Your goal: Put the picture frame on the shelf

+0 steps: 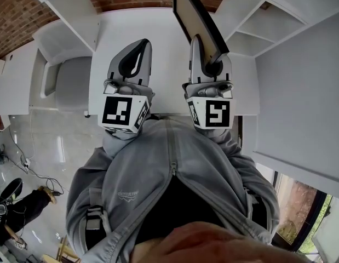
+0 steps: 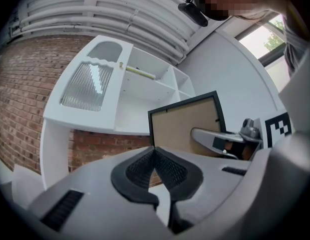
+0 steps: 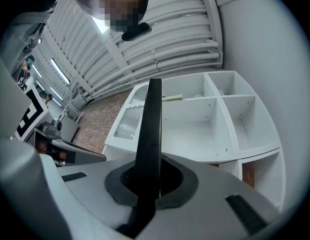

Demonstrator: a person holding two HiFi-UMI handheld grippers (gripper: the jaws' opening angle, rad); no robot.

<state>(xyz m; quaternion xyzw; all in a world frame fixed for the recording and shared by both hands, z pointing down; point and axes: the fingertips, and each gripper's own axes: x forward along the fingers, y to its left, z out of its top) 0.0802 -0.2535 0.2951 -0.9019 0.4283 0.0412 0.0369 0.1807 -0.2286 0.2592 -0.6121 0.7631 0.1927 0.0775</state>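
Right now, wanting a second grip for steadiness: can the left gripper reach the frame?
Probably yes: the left gripper, shut and empty, sits close beside the frame in the right gripper, nothing between. It must open first.

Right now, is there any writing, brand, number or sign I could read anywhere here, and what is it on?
On the grey hoodie, a small chest logo: too small to read.
On the left marker cube: black-and-white squares only, no words.
On the right marker cube: likewise a pattern, no words.
On the picture frame and the white shelf: no print shows.
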